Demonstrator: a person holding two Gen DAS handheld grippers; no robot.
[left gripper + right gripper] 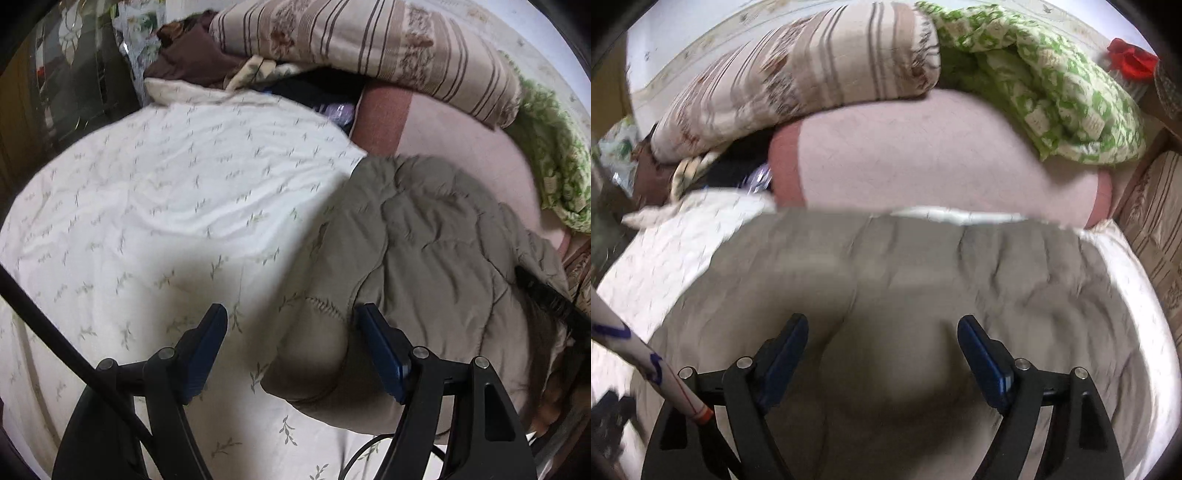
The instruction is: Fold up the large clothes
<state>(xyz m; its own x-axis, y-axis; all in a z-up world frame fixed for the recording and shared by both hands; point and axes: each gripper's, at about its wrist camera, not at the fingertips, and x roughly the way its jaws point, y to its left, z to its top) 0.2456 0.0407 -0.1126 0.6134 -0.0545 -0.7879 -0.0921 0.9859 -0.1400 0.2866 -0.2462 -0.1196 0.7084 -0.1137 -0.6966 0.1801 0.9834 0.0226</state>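
An olive-grey quilted jacket (424, 229) lies rumpled on the white leaf-print bed sheet (166, 184). My left gripper (291, 310) hovers over its near left edge. The jaws stand open: the left finger is over the sheet and the right finger (373, 332) is at a rounded fold of the jacket. The right wrist view is blurred by motion. In it the jacket (923, 266) spreads wide under my right gripper (882, 321), whose jaws are wide open with the cloth below them, not pinched. The sheet (665, 251) shows on the left.
At the head of the bed lie a striped floral duvet (812, 74), a green patterned blanket (1052, 85) and a pink bolster (923, 158). A black cable (55, 332) crosses the left gripper. A white stick with an orange tip (646, 365) lies at lower left.
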